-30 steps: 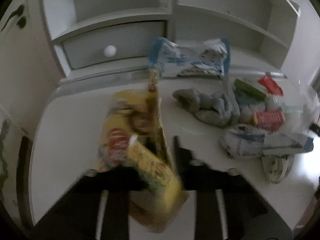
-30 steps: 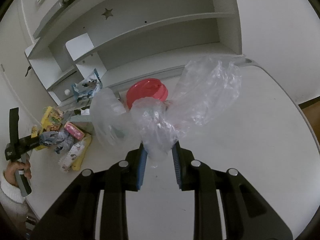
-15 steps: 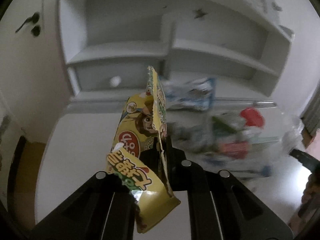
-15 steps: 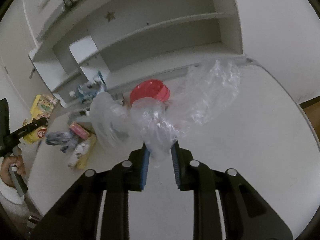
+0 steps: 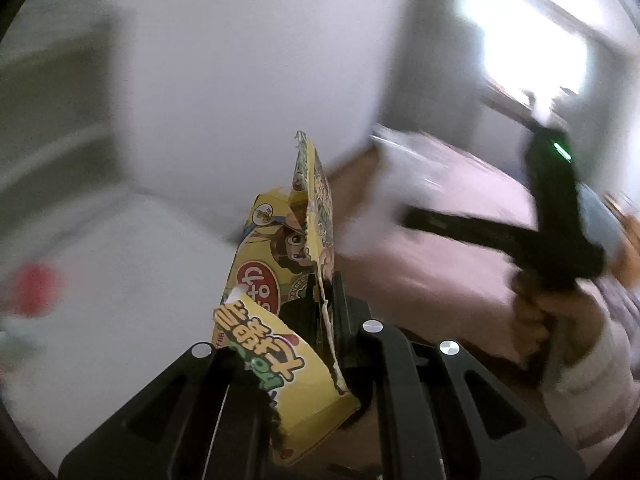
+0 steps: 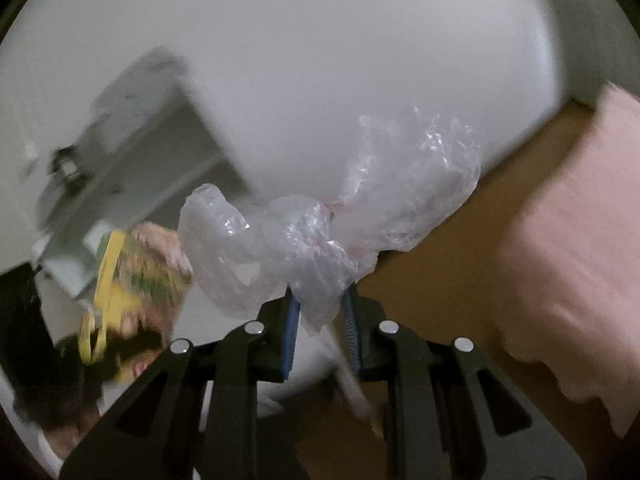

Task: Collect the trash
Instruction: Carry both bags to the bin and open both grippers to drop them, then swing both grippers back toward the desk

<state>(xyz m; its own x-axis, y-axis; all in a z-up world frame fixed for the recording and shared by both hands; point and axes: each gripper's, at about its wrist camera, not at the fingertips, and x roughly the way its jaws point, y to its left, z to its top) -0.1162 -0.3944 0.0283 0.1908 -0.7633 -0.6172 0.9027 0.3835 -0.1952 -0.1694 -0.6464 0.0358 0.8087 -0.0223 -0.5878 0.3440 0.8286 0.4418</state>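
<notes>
**Caller:** What are you carrying right now?

**Operator:** I'm holding two pieces of trash. My left gripper [image 5: 326, 320] is pressed together on the torn yellow printed snack bag [image 5: 288, 292], pinching it at its ripped edge, so most of the bag is hanging loose to the side of the jaws. My right gripper [image 6: 320, 316] is pinching the crumpled clear plastic bag [image 6: 328, 224] by its bunched neck between the blue pads [image 6: 291, 320], and the rest is ballooning out ahead of the fingers.

**Caller:** How are you keeping that tidy?

**Operator:** I'm judging this as the carry to wherever the trash goes, and no bin is showing yet. Both views are blurring, so I'm keeping both grips firm. The snack bag's hold looks thin, and a sharp swing could tear it free.

**Caller:** Room to move?

**Operator:** The white rounded tabletop [image 6: 320, 80] is curving away beneath both views, with brown floor [image 6: 460, 280] and a pink fabric surface [image 6: 580, 240] beyond its edge. In the left view my right hand [image 5: 552, 320] is sitting near the snack bag, so I'm watching that the two loads aren't tangling.
</notes>
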